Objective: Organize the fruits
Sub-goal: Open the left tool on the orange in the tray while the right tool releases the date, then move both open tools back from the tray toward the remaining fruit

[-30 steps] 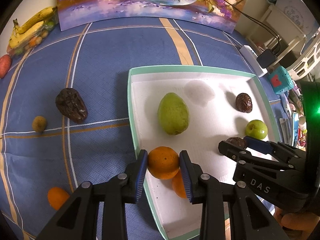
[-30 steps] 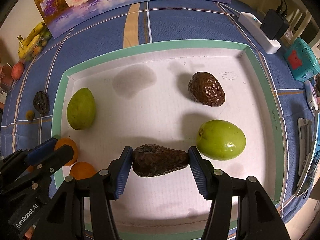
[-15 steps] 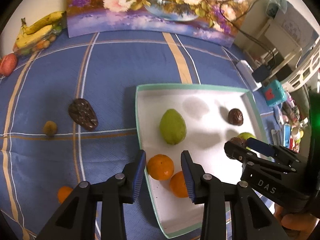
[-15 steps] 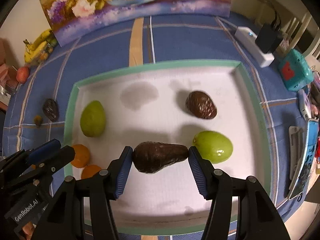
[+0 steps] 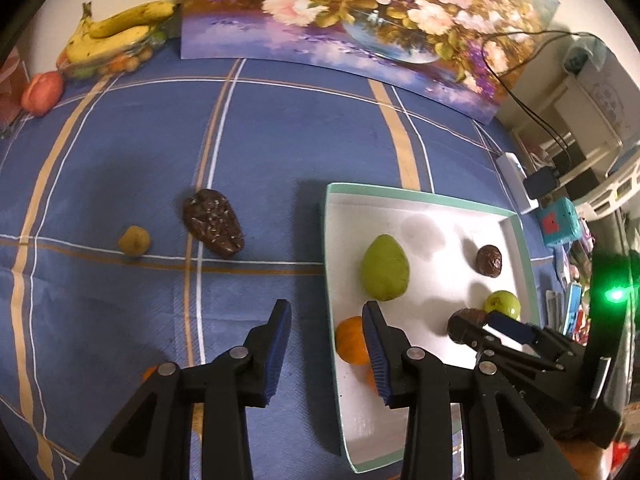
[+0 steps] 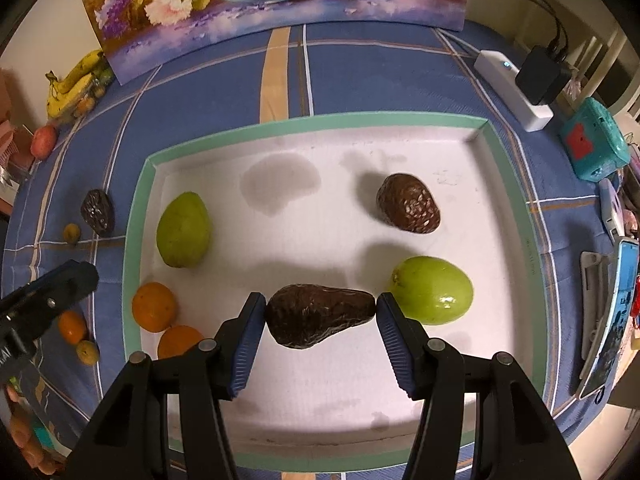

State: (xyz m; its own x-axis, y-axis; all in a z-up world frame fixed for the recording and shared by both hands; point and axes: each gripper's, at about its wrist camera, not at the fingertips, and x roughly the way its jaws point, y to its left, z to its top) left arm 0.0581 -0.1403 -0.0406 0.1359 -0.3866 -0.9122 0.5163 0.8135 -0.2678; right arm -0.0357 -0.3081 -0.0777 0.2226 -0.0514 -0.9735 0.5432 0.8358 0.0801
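A white tray (image 6: 320, 124) with a teal rim holds a green pear-shaped fruit (image 6: 184, 230), a brown avocado (image 6: 408, 204), a green apple (image 6: 432, 290) and two oranges (image 6: 154, 306). My right gripper (image 6: 320, 308) is shut on a dark brown avocado (image 6: 320, 316), held lengthwise above the tray floor. My left gripper (image 5: 326, 312) is open and empty over the blue cloth, just left of the tray's edge (image 5: 330, 280). An orange (image 5: 350, 340) lies in the tray behind its right finger. On the cloth lie another dark avocado (image 5: 212, 226) and a small yellowish fruit (image 5: 134, 240).
A small orange (image 6: 72, 326) and a small yellow fruit (image 6: 88, 352) lie on the cloth left of the tray. Bananas (image 5: 116, 34) and a red fruit (image 5: 42, 92) sit at the far left. A flower painting (image 5: 360, 20) stands behind; a power strip (image 6: 512, 88) and a teal box (image 6: 592, 140) lie at the right.
My left gripper has let go of the orange, which now rests in the tray, and has lifted and shifted left off the tray. My right gripper keeps its grip on the dark avocado.
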